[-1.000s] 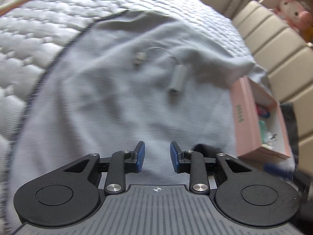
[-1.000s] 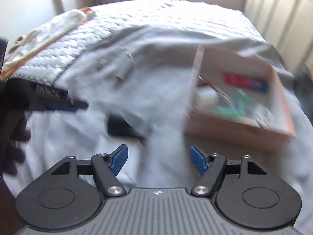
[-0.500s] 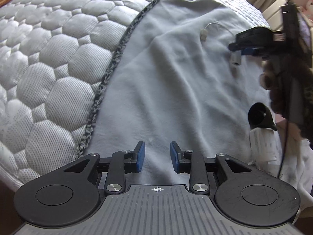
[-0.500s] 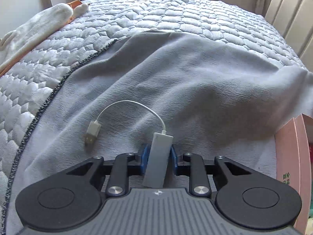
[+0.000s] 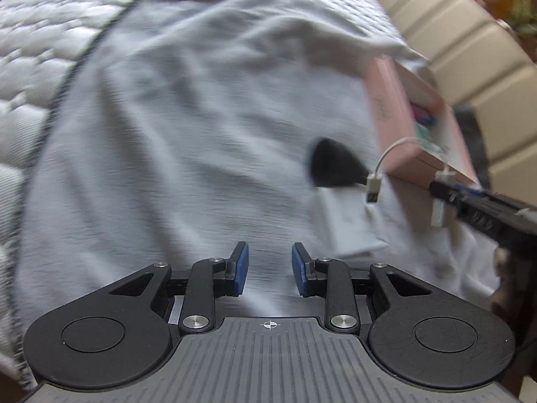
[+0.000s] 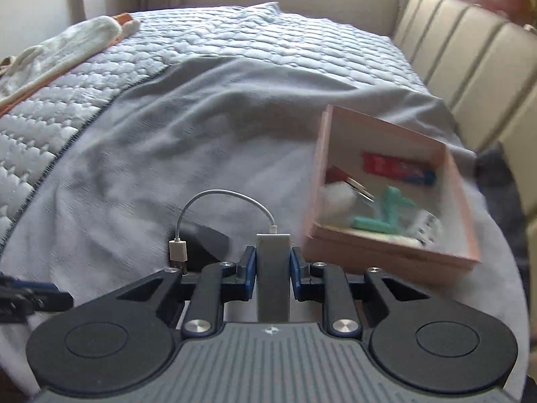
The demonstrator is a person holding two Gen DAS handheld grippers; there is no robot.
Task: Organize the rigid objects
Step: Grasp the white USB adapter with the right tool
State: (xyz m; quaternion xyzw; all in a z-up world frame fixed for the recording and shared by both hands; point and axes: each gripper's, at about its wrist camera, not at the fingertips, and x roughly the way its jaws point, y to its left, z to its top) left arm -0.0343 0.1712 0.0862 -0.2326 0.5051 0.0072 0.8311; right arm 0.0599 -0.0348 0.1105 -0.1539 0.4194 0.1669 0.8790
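Your dangling USB plug [image 6: 178,250], lower left of centre in the right wrist view, could snag the pink box [image 6: 392,255] wall at right and tip it; your left gripper [image 5: 270,265] stands slightly parted, empty; your right gripper [image 6: 272,265] is clamped on the silver adapter [image 6: 272,268], raised beside the box.

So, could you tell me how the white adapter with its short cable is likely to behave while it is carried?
The adapter body looks rigid, so it probably holds steady in the right gripper. Its thin cable arcs freely, so the USB plug will likely dangle and swing.
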